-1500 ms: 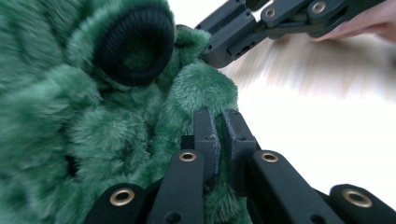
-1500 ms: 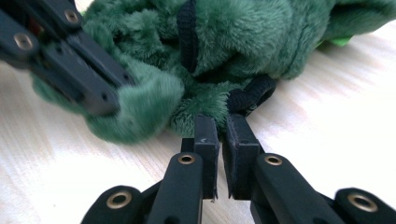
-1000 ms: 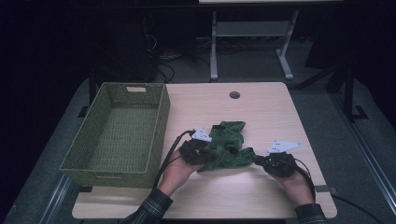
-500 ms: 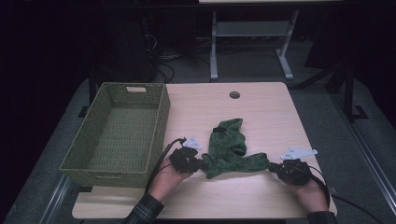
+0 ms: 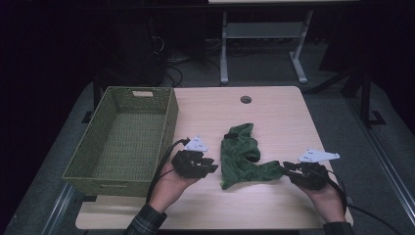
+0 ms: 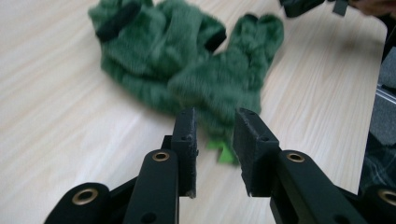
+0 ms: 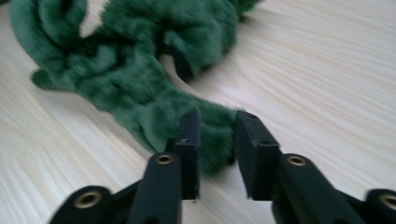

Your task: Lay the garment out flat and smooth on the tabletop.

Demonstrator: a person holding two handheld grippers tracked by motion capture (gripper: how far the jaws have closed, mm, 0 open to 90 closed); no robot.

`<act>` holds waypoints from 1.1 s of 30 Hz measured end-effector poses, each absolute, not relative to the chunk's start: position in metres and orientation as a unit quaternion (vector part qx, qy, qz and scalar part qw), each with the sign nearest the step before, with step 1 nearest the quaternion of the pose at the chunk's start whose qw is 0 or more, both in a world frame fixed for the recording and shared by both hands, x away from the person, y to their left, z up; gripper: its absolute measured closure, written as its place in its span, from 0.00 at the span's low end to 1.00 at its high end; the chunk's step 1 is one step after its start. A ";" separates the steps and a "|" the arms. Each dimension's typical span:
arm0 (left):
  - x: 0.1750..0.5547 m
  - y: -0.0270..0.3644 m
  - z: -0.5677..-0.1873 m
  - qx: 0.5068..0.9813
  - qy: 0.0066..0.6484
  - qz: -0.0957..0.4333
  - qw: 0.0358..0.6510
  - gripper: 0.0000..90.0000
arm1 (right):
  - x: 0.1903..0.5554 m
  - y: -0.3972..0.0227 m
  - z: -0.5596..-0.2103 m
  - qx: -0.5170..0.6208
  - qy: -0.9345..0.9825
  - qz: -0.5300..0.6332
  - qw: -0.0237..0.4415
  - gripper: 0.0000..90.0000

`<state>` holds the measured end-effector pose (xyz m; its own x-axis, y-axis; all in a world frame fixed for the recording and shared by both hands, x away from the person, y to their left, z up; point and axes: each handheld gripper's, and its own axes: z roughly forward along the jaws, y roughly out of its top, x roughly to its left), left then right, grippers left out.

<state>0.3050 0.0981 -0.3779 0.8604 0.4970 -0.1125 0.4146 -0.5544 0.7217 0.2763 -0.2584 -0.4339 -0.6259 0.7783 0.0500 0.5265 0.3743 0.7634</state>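
Left gripper (image 6: 214, 140), right gripper (image 7: 215, 140): jaws just opening, parted, cloth end between right's, unpinched. Green fleece garment (image 5: 242, 156) on desk (image 5: 274, 112): soft, light, limp; pinch corners.

R gripper (image 7: 215, 140) jaws just opening – green fuzzy cloth (image 7: 140, 60) end between them (pads apart), on table (image 7: 327, 70).

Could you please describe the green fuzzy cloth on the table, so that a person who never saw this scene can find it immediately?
On the light wooden table, look right of the green woven basket. The green fuzzy cloth lies crumpled between the left gripper and the right gripper. It is the one soft, furry item, dark green with small black patches.
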 end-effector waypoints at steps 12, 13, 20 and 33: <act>0.329 0.016 -0.394 0.899 0.209 0.005 0.385 0.98 | 0.292 -0.239 -0.451 0.394 0.833 0.363 0.137 0.96; 0.329 0.011 -0.399 0.906 0.200 0.002 0.372 0.99 | 0.292 -0.240 -0.452 0.396 0.834 0.360 0.135 0.97; 0.331 0.021 -0.419 0.917 0.220 0.016 0.331 1.00 | 0.295 -0.244 -0.460 0.398 0.839 0.350 0.126 0.97; 0.309 0.083 -0.424 0.908 0.259 0.007 0.330 0.99 | 0.293 -0.239 -0.462 0.388 0.852 0.330 0.122 0.96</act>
